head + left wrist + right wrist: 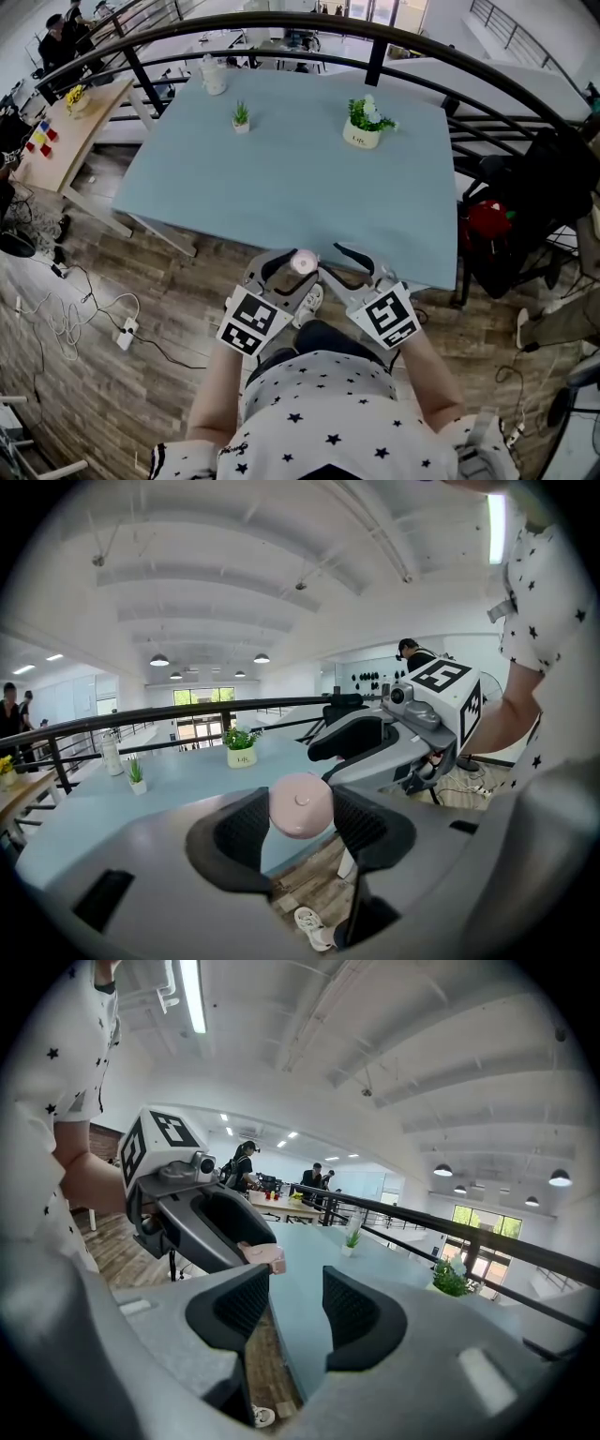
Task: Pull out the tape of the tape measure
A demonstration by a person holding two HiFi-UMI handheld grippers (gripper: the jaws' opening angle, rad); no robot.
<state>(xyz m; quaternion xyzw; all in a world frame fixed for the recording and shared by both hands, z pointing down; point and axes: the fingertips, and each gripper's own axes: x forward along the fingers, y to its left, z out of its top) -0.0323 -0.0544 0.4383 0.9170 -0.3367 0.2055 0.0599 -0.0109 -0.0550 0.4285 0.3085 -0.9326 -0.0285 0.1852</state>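
A round pale pink tape measure [301, 804] sits between the pads of my left gripper [300, 825], which is shut on it, held in the air at the near edge of the blue table [281, 178]. In the head view the tape measure [302, 262] shows between the two grippers. My right gripper [286, 1312] stands open just to its right, nothing between its pads; the tape measure [262, 1254] lies a little ahead of its left pad. No tape shows outside the case. The left gripper [292, 266] and right gripper [330, 262] point toward each other.
On the table's far side stand a white pot with a green plant [366, 124], a small potted plant [241, 116] and a white bottle [214, 75]. A black railing [375, 37] arcs behind. Cables and a power strip [127, 333] lie on the wood floor at left.
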